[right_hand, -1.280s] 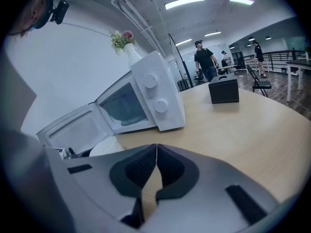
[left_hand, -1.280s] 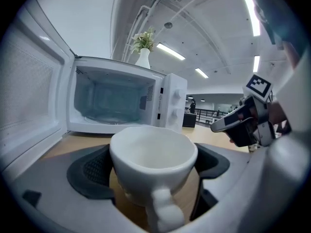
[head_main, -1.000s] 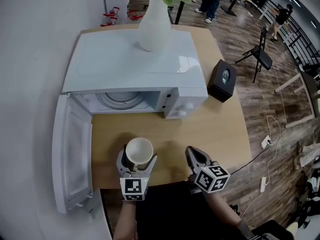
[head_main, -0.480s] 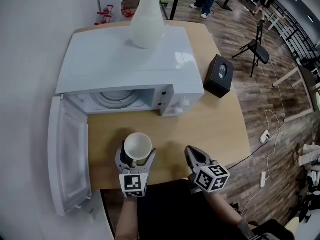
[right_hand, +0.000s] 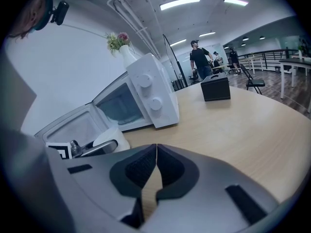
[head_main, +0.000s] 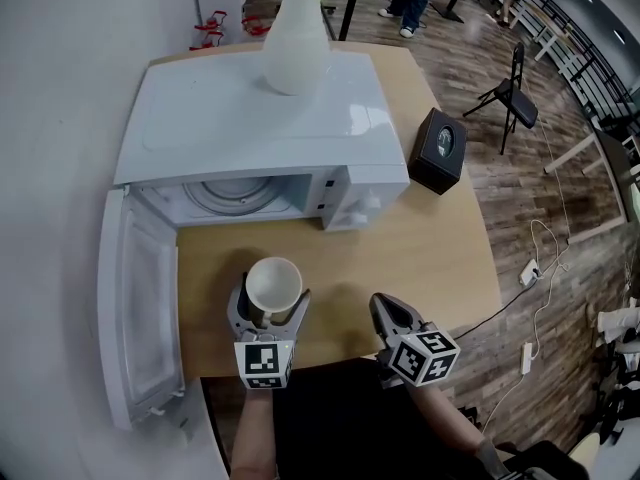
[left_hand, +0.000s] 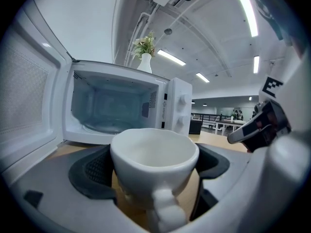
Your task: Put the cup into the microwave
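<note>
A white cup (head_main: 273, 286) (left_hand: 154, 164) sits upright between the jaws of my left gripper (head_main: 268, 306) (left_hand: 150, 171), which is shut on it, handle toward the camera. It hangs over the wooden table (head_main: 420, 258) in front of the white microwave (head_main: 255, 128) (left_hand: 121, 108). The microwave's door (head_main: 135, 313) stands wide open to the left, showing the glass turntable (head_main: 232, 196) inside. My right gripper (head_main: 392, 318) (right_hand: 155, 171) is shut and empty, near the table's front edge, to the right of the cup.
A white vase (head_main: 295, 38) with green plants stands on top of the microwave. A black box (head_main: 438, 150) (right_hand: 215, 88) lies on the table to the right of the microwave. A white wall runs along the left. Chairs and people are far off on the wood floor.
My left gripper has carried the cup a little forward and left, toward the microwave's opening. The right gripper has stayed where it was.
</note>
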Demonstrator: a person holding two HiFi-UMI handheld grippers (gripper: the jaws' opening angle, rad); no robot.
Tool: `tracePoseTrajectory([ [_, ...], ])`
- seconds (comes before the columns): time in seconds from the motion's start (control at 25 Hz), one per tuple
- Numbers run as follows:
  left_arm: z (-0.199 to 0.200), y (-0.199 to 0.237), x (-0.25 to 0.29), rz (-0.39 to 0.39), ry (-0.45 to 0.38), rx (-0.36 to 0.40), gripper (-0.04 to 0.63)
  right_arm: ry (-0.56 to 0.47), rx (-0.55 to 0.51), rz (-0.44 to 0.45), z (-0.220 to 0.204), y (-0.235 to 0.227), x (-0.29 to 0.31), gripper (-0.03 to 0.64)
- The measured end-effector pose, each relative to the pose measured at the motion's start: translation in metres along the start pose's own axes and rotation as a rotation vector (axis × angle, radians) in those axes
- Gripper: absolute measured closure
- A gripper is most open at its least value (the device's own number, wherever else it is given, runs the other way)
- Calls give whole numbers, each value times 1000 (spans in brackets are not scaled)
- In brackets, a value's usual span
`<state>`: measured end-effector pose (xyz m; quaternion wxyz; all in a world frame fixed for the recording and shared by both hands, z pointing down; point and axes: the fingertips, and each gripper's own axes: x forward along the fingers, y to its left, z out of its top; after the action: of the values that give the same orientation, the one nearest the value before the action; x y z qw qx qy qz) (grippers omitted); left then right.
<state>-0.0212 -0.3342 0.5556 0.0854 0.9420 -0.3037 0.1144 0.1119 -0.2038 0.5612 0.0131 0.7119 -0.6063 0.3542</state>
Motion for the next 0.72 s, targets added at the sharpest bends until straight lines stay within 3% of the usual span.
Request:
tracePoseTrajectory([
  [0.72,52,51,18,42,-57,-17,117,3,12,-10,6,20,20,623],
])
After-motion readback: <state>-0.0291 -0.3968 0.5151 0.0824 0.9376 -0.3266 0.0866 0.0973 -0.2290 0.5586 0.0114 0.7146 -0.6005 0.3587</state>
